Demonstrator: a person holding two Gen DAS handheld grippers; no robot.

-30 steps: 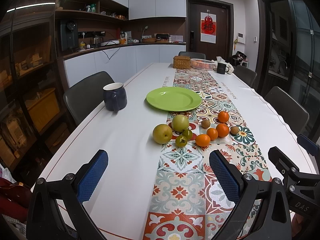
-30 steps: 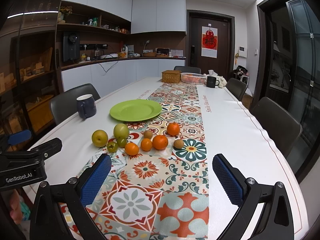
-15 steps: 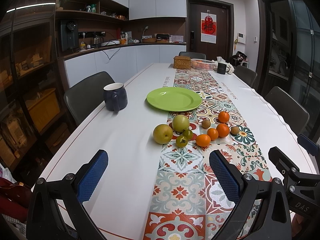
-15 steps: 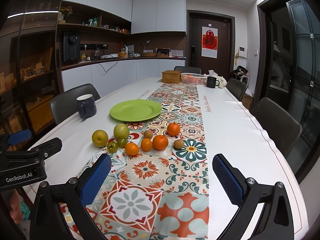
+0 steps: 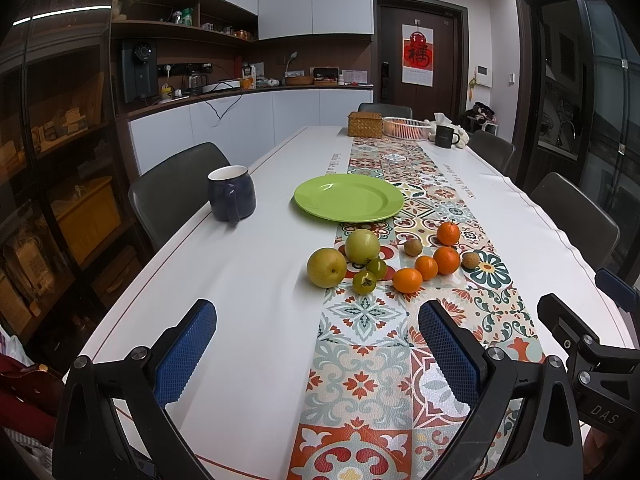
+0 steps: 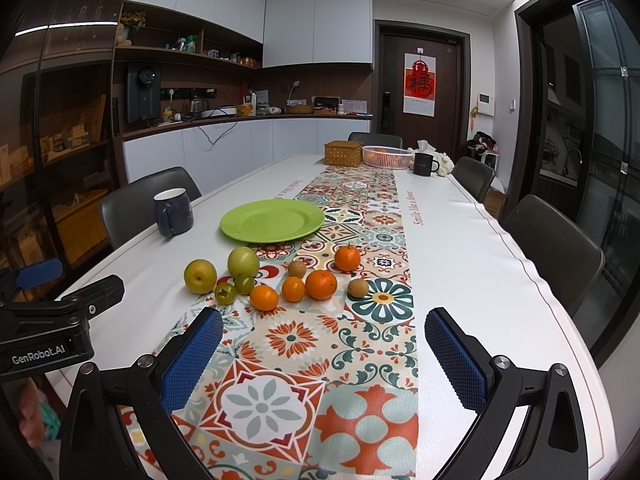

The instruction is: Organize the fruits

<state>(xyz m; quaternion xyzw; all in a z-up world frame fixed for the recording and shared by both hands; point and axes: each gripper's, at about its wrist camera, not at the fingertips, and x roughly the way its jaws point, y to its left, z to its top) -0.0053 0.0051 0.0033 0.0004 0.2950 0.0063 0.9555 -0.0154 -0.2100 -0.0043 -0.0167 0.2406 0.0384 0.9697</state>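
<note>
With jaws spread wide and holding nothing, the left gripper (image 5: 316, 354) and right gripper (image 6: 324, 354) hang low in frame, evidently poised to move the fruits (image 6: 276, 276) clustered mid-frame on the bench (image 6: 460, 264) toward the bare green plate (image 6: 272, 221).

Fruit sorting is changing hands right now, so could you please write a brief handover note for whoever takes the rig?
Left claw: open, empty, above the near end of the table.
Right claw: open, empty, over the runner.
Fruit: all loose in one cluster on the table short of the plate: pear, apple, two small green fruits, four oranges, two small brown fruits.
Done: nothing; the plate holds no fruit.
Left: all ten pieces, presumably onto the plate.
</note>
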